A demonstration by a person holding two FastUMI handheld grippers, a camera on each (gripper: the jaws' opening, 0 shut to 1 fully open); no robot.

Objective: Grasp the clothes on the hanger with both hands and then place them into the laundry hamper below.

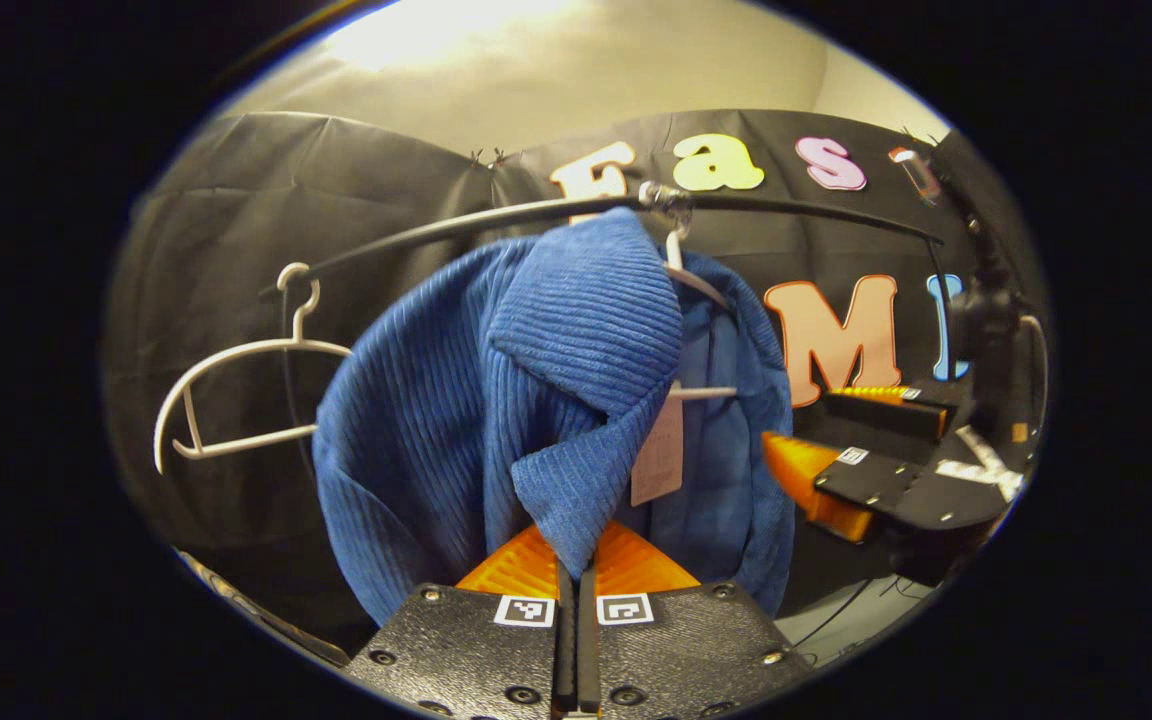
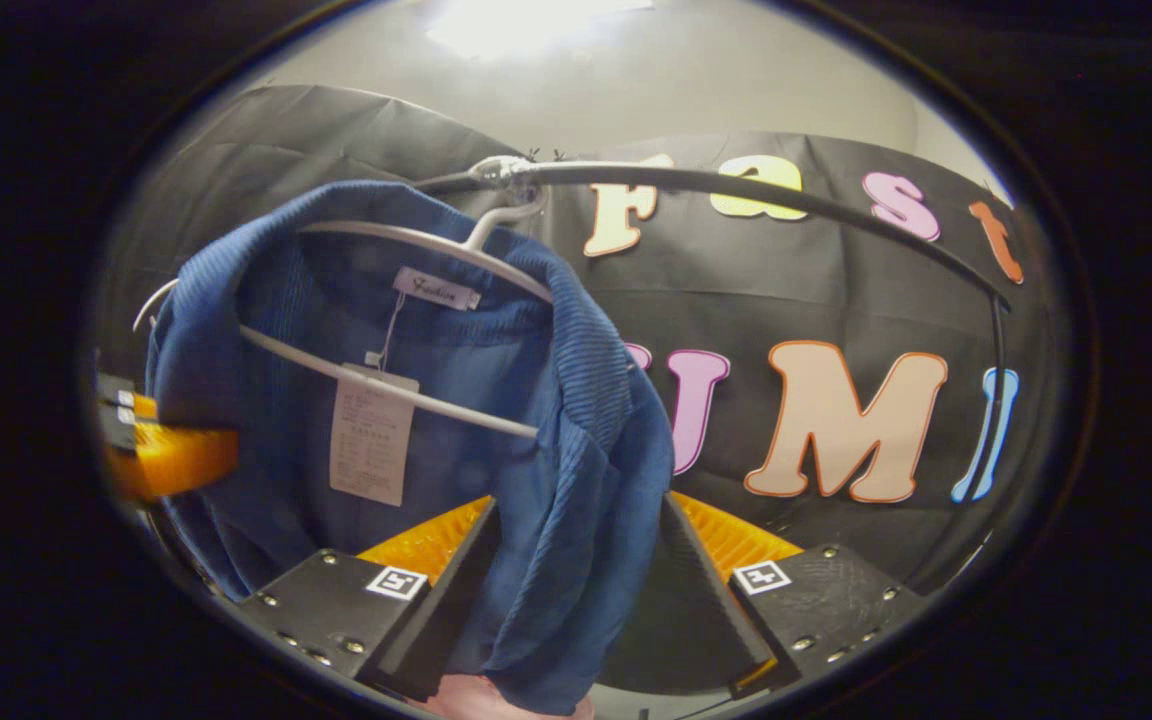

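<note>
Left gripper (image 1: 576,560) jaws pinching blue jacket (image 1: 496,400) (right gripper (image 2: 576,590) jaws agape).

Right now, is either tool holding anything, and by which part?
The left tool is shut on the shirt's collar flap. The right tool is open, with the shirt's front edge hanging between its fingers, not yet gripped.

Left gripper (image 1: 576,570) closed, right gripper (image 2: 566,590) agape

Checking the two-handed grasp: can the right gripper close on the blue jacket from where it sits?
Probably yes. The right gripper is open and the blue jacket front edge hangs between its fingers, nothing in between. The left gripper is already shut on the lapel.
</note>
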